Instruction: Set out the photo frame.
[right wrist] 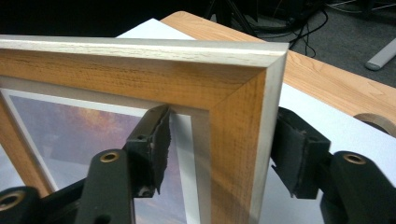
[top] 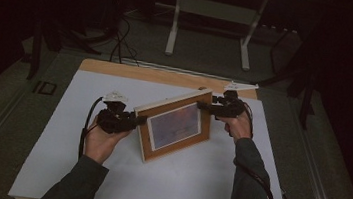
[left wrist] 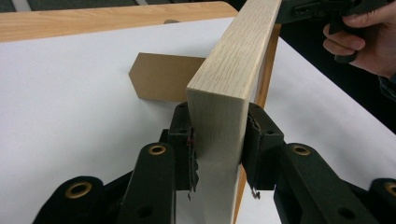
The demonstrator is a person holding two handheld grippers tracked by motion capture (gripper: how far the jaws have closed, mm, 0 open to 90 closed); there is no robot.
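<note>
Now steadied picture frame (top: 176, 124) upright, left gripper (top: 138, 120) jaws clamped on it, right gripper (top: 205, 106) jaws slack astride corner; next likely needed right grip.

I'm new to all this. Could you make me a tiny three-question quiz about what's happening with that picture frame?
1. True or false: the picture frame lies flat on the white sheet.
2. Which gripper clamps the frame's edge, left gripper or right gripper?
3. What sticks out behind the frame in the left gripper view?

Key:
1. False, it stands upright.
2. The left; the right one's jaws straddle a corner with a gap.
3. The brown stand flap.
</note>
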